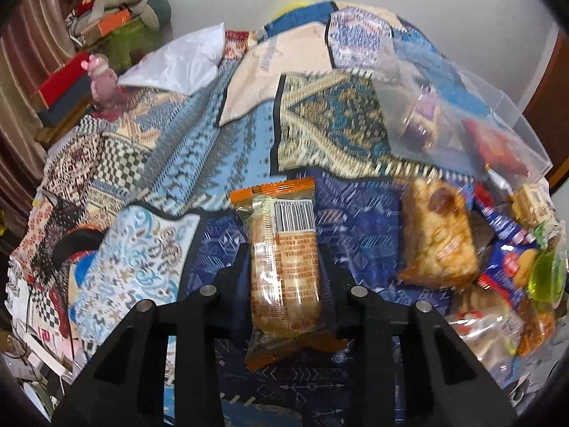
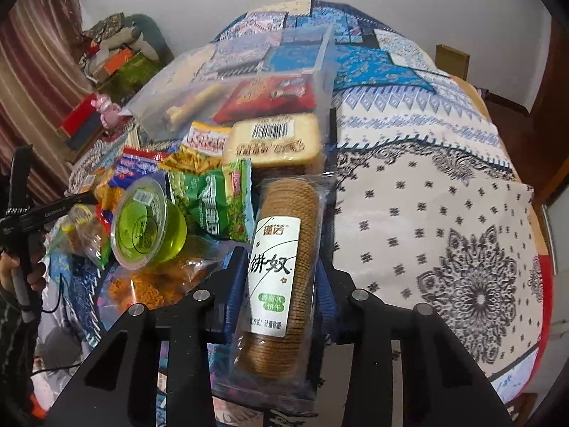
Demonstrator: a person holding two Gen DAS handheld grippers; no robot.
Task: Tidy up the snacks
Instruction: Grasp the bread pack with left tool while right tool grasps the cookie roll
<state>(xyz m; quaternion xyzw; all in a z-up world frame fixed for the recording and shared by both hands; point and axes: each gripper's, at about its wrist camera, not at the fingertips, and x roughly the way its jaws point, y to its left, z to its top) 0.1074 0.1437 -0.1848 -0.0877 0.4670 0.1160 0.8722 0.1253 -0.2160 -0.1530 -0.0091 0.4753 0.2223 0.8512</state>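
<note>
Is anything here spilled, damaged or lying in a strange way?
Nothing looks spilled or torn. The green jelly cup lies tipped on its side atop the loose snack pile, outside the clear plastic box.

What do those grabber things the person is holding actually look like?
Each claw, left and right, is matte black plastic: angular, forked arms with triangular cut-outs and round silver pins at the joints. The right one shows blue finger pads. In the right view, the other tool appears as a black handle with white lettering.
</note>
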